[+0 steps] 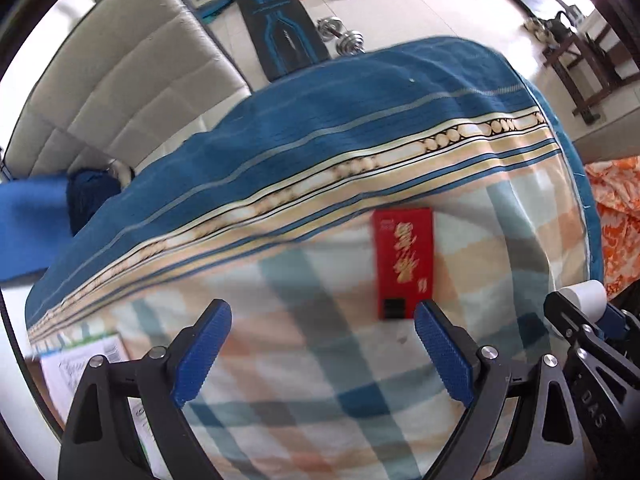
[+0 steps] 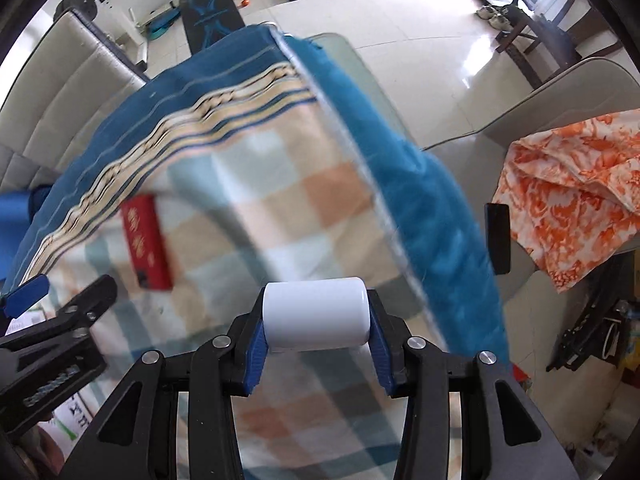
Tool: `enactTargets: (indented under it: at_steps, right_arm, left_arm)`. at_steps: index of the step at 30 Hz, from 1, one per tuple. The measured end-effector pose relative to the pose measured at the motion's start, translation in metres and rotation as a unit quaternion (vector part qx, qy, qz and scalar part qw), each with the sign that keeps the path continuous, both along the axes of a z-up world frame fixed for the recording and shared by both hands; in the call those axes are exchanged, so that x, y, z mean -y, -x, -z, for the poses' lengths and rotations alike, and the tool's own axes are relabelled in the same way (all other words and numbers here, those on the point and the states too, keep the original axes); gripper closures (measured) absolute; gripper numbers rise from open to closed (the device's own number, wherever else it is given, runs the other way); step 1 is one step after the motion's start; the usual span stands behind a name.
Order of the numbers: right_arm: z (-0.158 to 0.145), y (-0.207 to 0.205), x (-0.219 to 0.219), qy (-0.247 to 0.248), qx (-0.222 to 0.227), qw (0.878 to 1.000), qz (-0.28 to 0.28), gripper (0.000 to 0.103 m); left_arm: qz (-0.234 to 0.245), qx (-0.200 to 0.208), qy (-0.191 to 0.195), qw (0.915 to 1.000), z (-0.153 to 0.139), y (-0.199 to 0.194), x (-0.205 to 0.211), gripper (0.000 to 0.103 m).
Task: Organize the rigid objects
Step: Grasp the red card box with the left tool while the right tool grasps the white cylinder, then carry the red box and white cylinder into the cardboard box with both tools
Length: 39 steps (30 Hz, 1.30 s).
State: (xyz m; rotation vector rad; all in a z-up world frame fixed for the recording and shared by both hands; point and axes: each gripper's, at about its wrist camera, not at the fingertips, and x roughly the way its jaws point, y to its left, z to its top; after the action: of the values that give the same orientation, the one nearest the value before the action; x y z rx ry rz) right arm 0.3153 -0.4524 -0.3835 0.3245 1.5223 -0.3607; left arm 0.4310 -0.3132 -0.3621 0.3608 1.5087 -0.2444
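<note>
The right gripper [image 2: 316,344] is clamped end-to-end on a white cylinder [image 2: 316,314], held above the checked cloth [image 2: 280,208] near the red box [image 2: 146,246]; the cylinder looks smooth, rigid and light, so slipping is the likely risk. The left gripper [image 1: 324,344] stands wide open and empty just short of the box, which is stiff and best taken across its narrow sides. Bare cloth surrounds the box, though the cloth's draped edge falls away beyond the cylinder.
</note>
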Motion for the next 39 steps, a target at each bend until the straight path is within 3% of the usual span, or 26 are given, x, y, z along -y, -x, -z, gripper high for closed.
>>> enactTargets:
  at_steps: [4, 9, 11, 13, 25, 39]
  right_arm:
    - [-0.001, -0.015, 0.019, 0.002, -0.003, 1.000, -0.001, 0.057]
    - [0.006, -0.022, 0.021, 0.002, -0.007, 1.000, -0.002, 0.057]
    - [0.012, -0.020, 0.025, 0.000, -0.007, 1.000, -0.002, 0.057]
    - [0.012, -0.020, 0.022, -0.001, -0.008, 1.000, -0.003, 0.056]
    - [-0.002, -0.014, -0.001, -0.007, -0.003, 1.000, -0.021, 0.057]
    - [-0.028, 0.017, -0.049, -0.031, 0.012, 0.998, -0.052, 0.057]
  left_arm:
    - [0.023, -0.017, -0.008, 0.9996, 0.022, -0.005, 0.024, 0.009]
    - [0.040, -0.017, 0.008, 0.9990, 0.029, -0.002, 0.038, 0.038]
    - [0.041, -0.025, 0.025, 0.9985, 0.027, 0.000, 0.039, 0.062]
    - [0.047, -0.023, 0.025, 0.9983, 0.024, 0.003, 0.042, 0.069]
    - [0.014, -0.019, 0.038, 0.9990, 0.012, 0.020, 0.008, 0.071]
    - [-0.021, 0.007, 0.091, 0.9956, -0.042, 0.064, -0.058, 0.072]
